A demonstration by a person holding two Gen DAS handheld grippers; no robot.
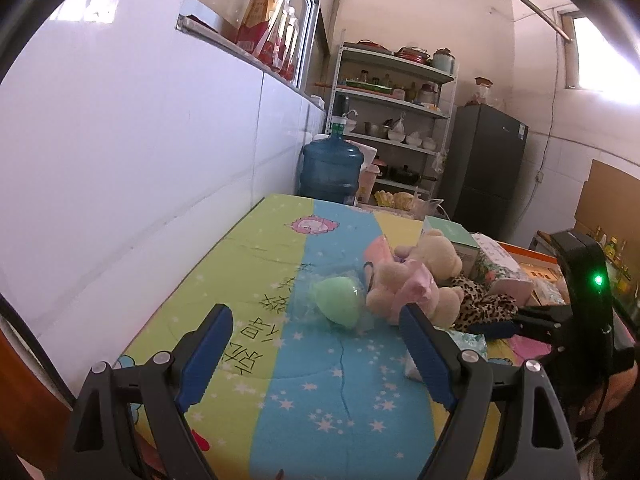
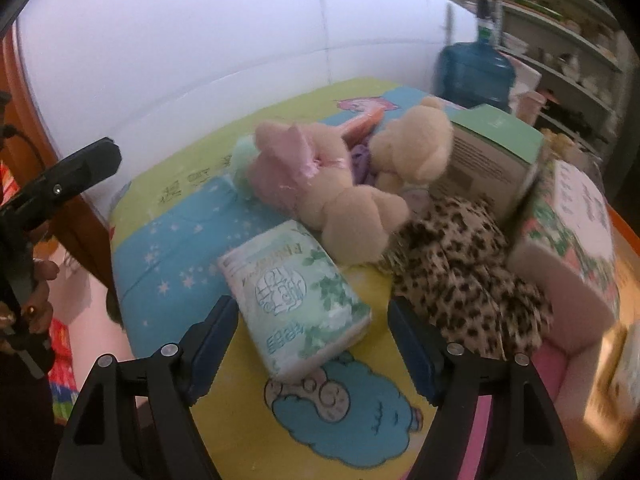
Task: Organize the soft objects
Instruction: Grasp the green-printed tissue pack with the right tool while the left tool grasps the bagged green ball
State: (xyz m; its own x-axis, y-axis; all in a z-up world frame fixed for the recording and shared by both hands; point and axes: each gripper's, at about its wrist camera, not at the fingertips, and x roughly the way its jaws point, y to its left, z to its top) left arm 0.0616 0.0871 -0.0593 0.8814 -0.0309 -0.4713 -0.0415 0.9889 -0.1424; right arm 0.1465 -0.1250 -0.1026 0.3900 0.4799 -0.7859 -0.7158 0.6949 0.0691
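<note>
While both jaws gape empty | right view alone shows tissue pack [image 2: 296,300] | left alone: green ball [image 1: 339,300]

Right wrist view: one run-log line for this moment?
right gripper: open, empty | tissue pack: between jaws, ungrasped | left gripper: open, empty

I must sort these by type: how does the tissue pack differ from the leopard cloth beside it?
The tissue pack is a firm, wrapped block; the leopard cloth is a loose, crumpled heap. The pack is pale green with leaf print; the cloth is tan with dark spots. The pack lies between the right gripper's open fingers; the cloth lies to their right. Both rest on the quilt.
</note>
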